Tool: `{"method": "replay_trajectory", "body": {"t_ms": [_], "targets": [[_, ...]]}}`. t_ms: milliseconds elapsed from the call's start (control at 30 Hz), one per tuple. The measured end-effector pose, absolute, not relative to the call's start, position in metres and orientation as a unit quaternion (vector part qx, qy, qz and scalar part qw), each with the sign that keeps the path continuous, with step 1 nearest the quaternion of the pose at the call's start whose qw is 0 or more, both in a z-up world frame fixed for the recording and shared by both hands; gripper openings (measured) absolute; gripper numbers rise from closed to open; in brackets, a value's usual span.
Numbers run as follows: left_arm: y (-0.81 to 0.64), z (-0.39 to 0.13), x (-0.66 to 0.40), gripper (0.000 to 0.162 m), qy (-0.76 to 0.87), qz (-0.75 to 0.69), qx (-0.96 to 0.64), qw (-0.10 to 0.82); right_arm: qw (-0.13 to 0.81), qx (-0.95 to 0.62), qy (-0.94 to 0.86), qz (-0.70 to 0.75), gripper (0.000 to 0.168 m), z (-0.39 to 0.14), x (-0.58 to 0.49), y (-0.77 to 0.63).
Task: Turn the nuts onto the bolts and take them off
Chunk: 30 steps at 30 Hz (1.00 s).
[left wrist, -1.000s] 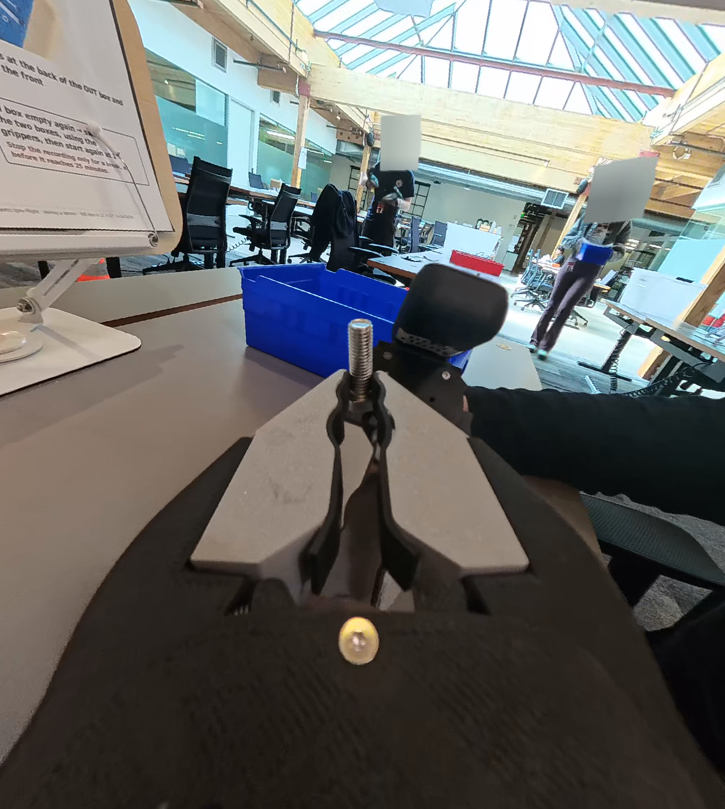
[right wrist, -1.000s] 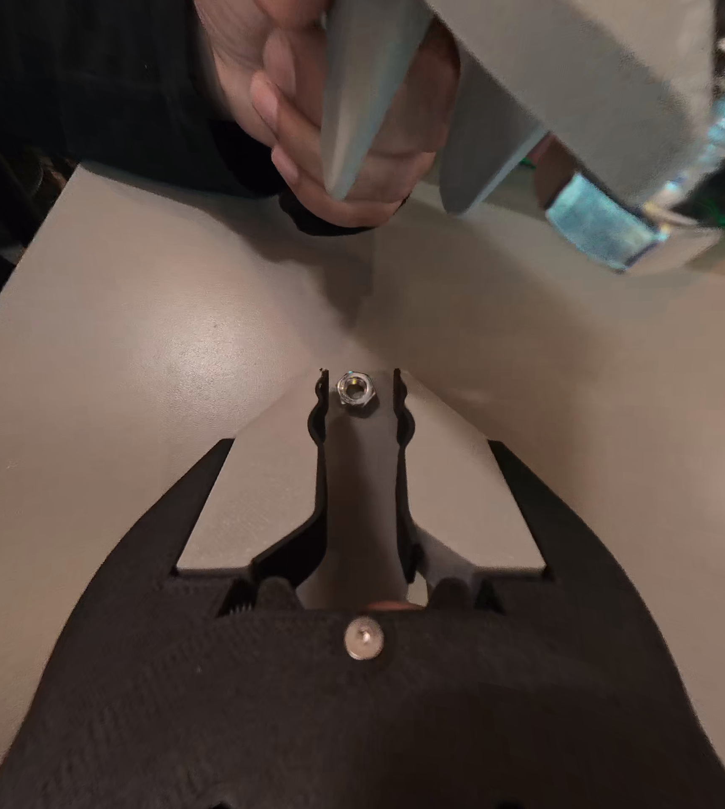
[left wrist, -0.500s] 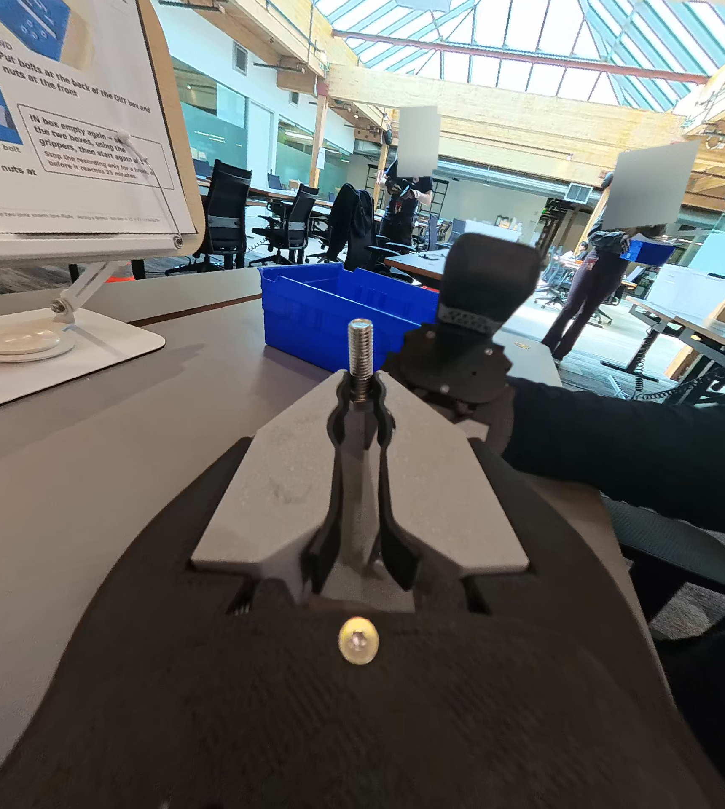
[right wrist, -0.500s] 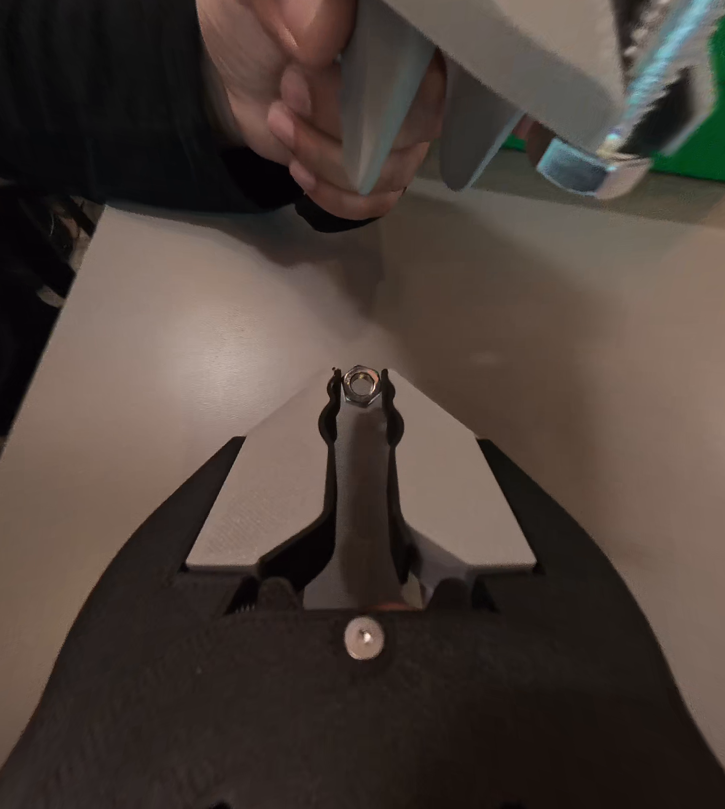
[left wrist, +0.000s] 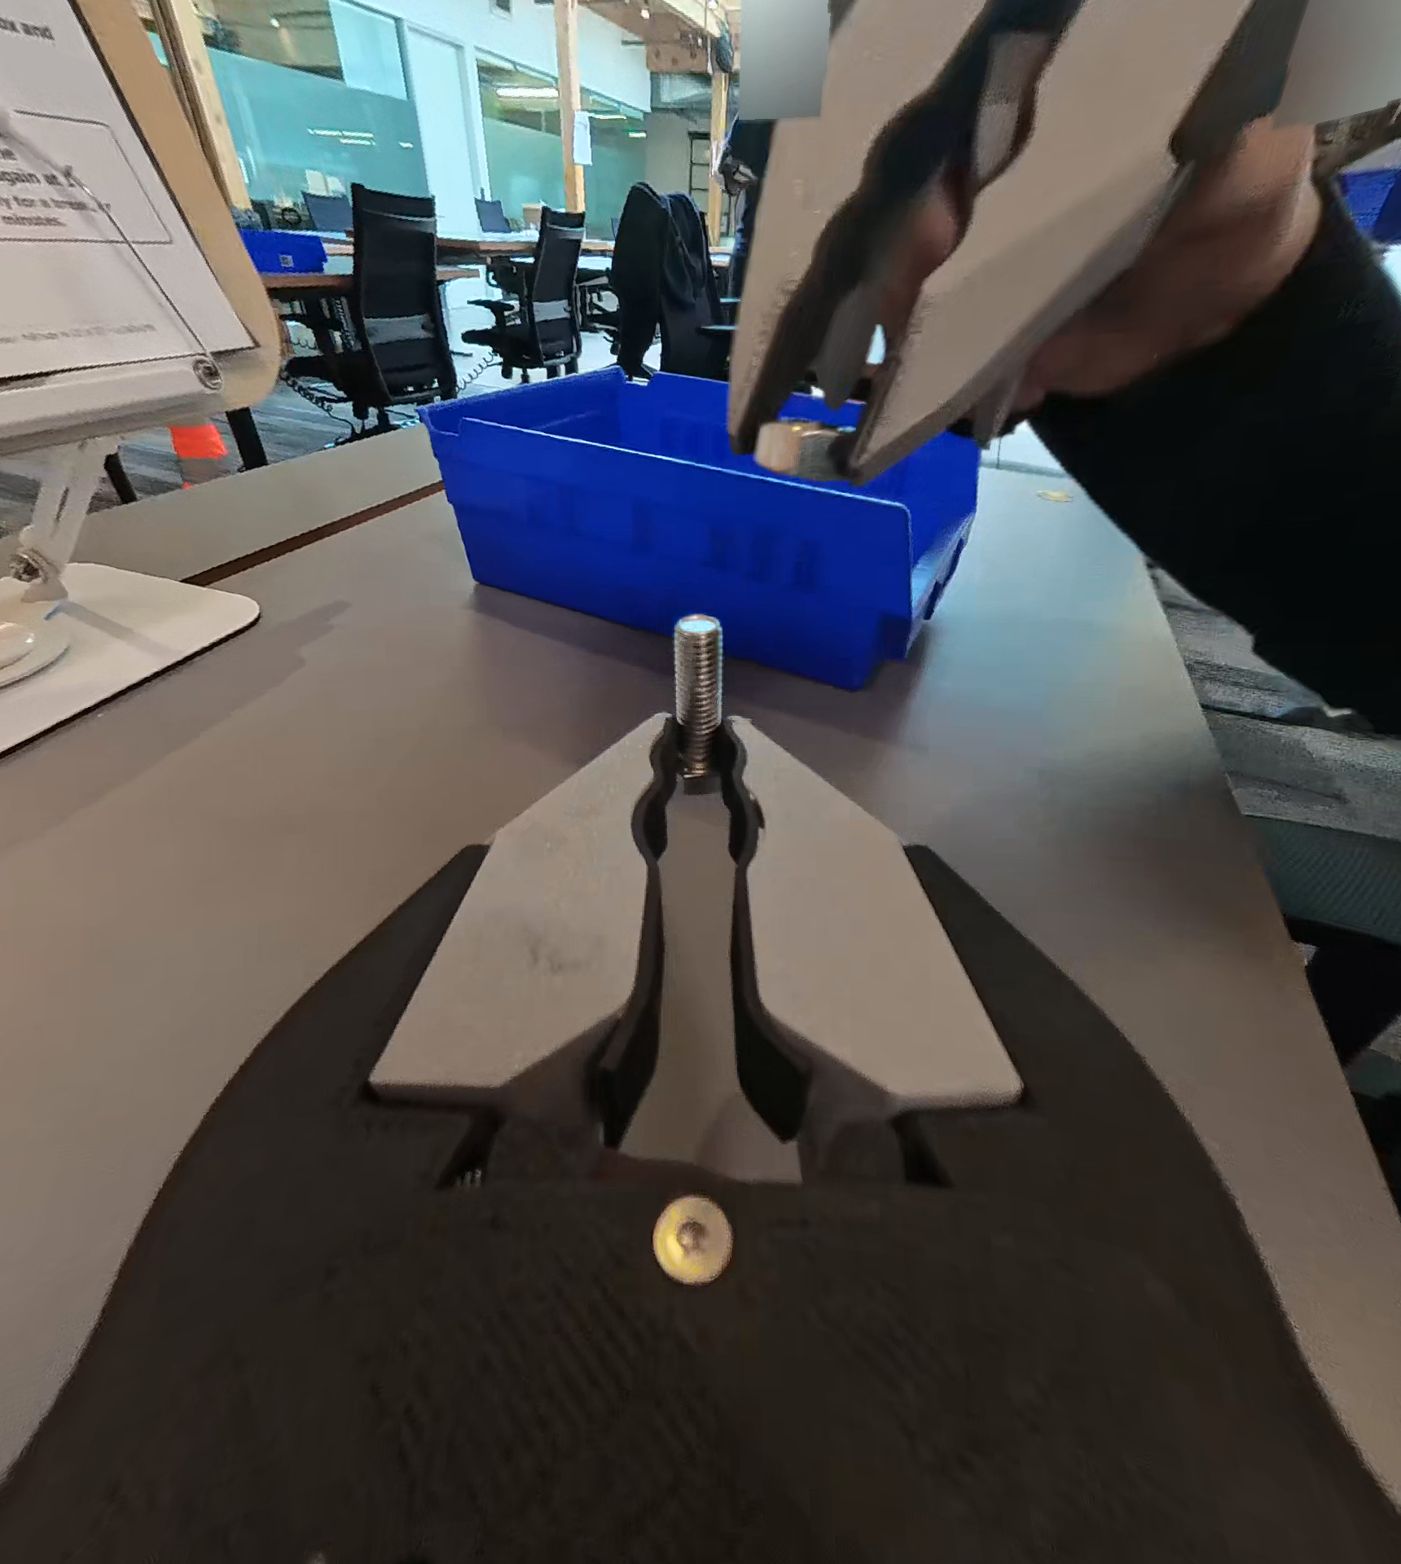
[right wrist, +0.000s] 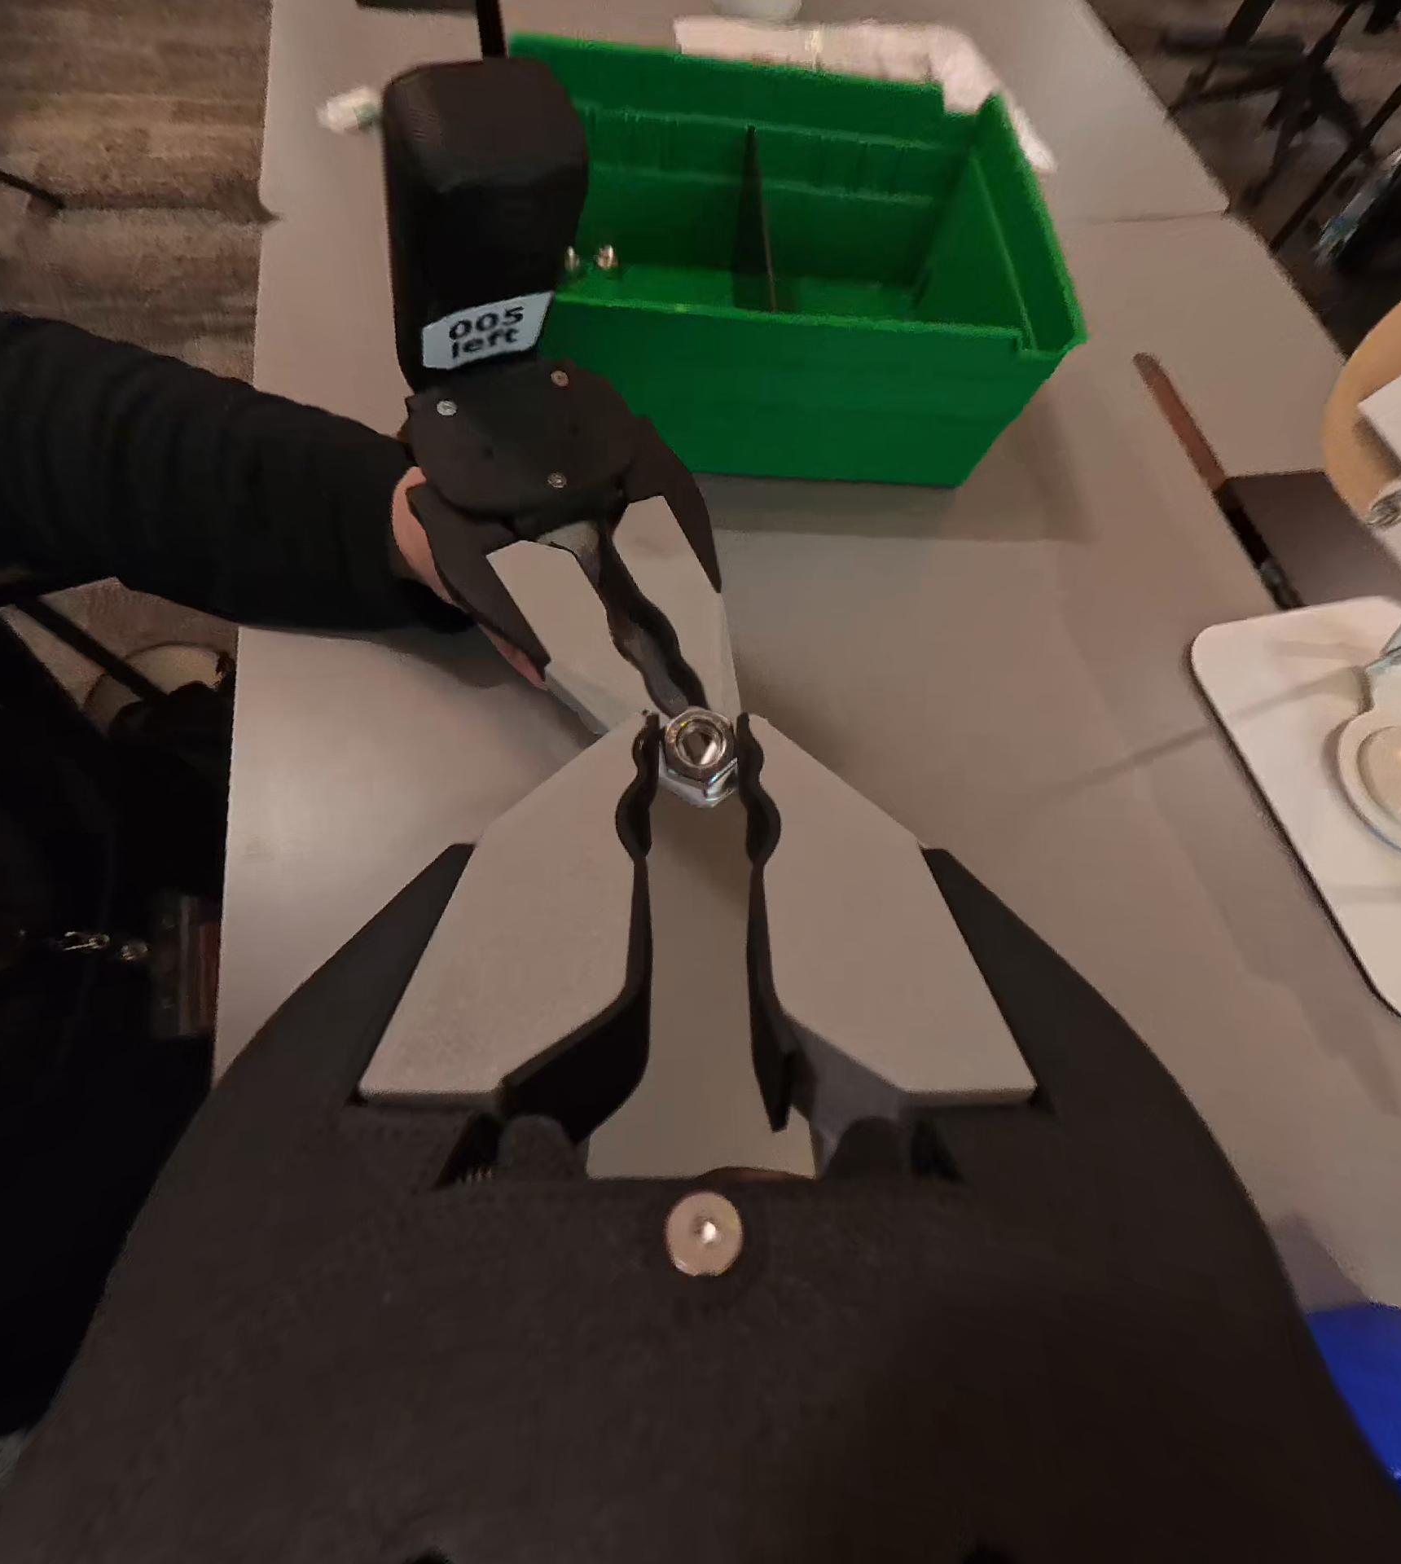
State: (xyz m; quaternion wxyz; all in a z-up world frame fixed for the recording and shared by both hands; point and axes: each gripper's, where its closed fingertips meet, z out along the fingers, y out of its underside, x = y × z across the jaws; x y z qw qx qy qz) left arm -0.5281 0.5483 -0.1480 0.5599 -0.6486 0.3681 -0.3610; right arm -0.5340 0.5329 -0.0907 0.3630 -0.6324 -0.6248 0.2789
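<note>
L gripper [left wrist: 698,745] clamps bolt [left wrist: 698,677] upright, threaded end up, over grey table [left wrist: 257,804]. R gripper [right wrist: 695,757] pinches hex nut [right wrist: 695,756] at its tips, held above the bolt w/ a gap between; blue bin [left wrist: 680,542] behind, green bin [right wrist: 807,372] beyond L gripper

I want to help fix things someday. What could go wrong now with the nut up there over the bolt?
The nut sits only at the right gripper tips, so it might slip out. It hangs up and to the side of the bolt, so it may meet the threads crooked and jam.
</note>
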Motion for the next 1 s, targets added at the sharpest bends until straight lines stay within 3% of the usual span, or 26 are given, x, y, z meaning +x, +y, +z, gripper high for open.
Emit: {"method": "replay_trajectory", "body": {"t_ms": [200, 533, 1000], "targets": [[0.549, -0.146, -0.529, 0.006, 0.362, -0.364, -0.647, 0.563, 0.275, -0.677, -0.627, 0.269, 0.015, -0.102, -0.543, 0.543], [0.546, -0.142, -0.528, 0.007, 0.369, -0.359, -0.643, 0.567, 0.225, -0.698, -0.639, 0.234, 0.015, -0.111, -0.546, 0.551], [0.541, -0.135, -0.528, 0.007, 0.362, -0.388, -0.633, 0.564, 0.236, -0.684, -0.643, 0.252, 0.015, -0.107, -0.554, 0.544]]}}
